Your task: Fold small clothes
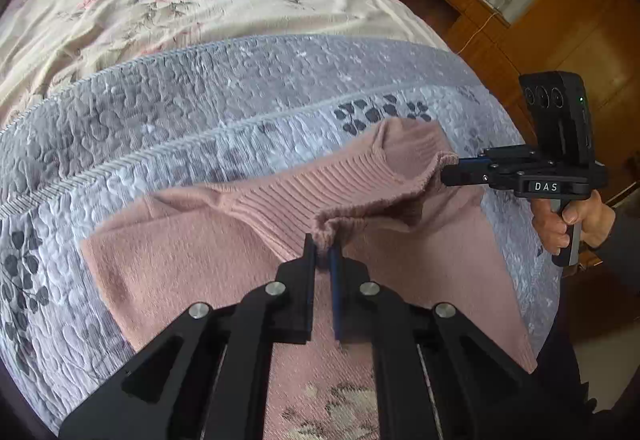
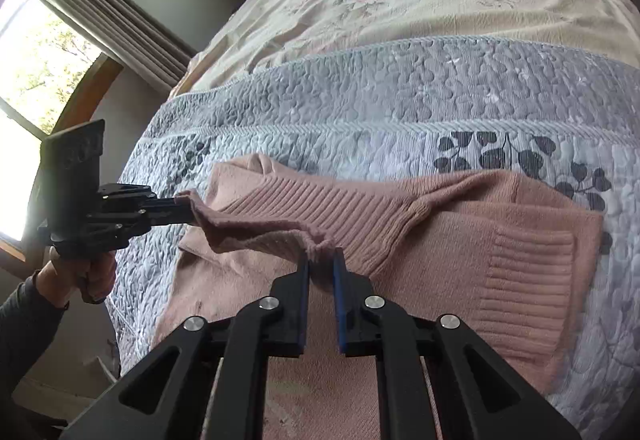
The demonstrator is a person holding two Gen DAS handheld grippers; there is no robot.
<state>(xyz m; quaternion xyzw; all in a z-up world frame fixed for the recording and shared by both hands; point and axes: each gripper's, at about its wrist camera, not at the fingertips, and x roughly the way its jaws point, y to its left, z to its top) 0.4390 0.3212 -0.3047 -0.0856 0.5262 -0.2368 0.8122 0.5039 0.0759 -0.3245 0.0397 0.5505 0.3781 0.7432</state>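
Both the left gripper [image 1: 323, 246] and the right gripper [image 2: 321, 258] are clenched on the ribbed collar of the pink sweater [image 1: 192, 252] — stretched crosswise between them — whose body lies flat on the quilt [image 1: 168, 99] below.

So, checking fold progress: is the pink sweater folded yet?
Partly: the pink sweater has its sleeve laid across the body, while both grippers hold the ribbed edge lifted.

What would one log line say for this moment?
left tongs: shut on pink sweater ribbed edge | right tongs: shut on same edge | edge lifted | bed quilt beneath
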